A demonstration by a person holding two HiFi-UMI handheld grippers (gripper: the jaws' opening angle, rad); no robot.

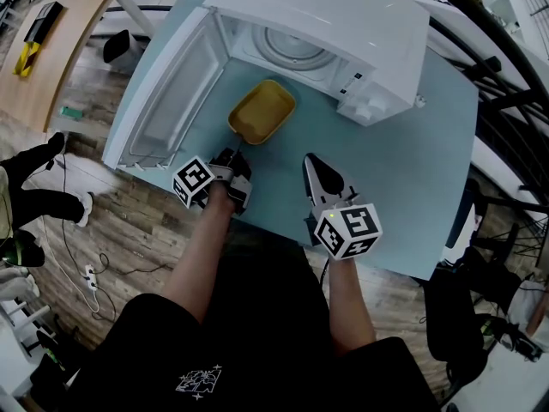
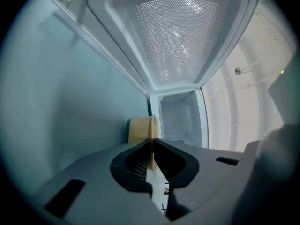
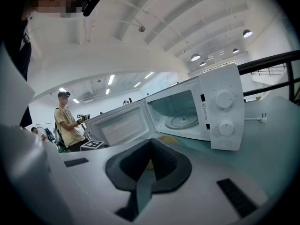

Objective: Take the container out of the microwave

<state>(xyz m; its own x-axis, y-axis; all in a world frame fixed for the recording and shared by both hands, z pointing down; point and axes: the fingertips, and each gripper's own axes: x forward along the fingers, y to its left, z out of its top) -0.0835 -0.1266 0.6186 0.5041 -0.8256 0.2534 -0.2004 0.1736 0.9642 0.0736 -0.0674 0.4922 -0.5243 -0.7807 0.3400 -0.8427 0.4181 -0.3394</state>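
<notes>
In the left gripper view most of the container (image 2: 140,128) is hidden behind the left claw (image 2: 152,140). Only a pale yellow strip shows above the claw, low in the frame. The claw's jaws are pinched onto a thin edge of that container. In the right gripper view the container (image 3: 167,138) is no more than a yellow sliver just above the right claw (image 3: 150,141). This claw's tips meet with nothing between them.

The head view shows the container (image 1: 262,110) best, though its near corner is covered by the left claw (image 1: 233,154). It is a shallow yellow dish, a rounded rectangle, and looks empty inside. It sits on the teal bench (image 1: 412,170) at upper centre of the frame, outside the white microwave (image 1: 343,15) and just in front of its open mouth. The door (image 1: 171,101) is swung wide toward the left of the frame. The glass turntable (image 1: 296,54) is only partly seen under the oven's roof.

The right claw (image 1: 311,161) hovers over bare bench below and to the right of the dish, apart from it. The bench's far edges run out of the frame. In the right gripper view a person (image 3: 68,123) stands small at the left, too distant to make out well.
</notes>
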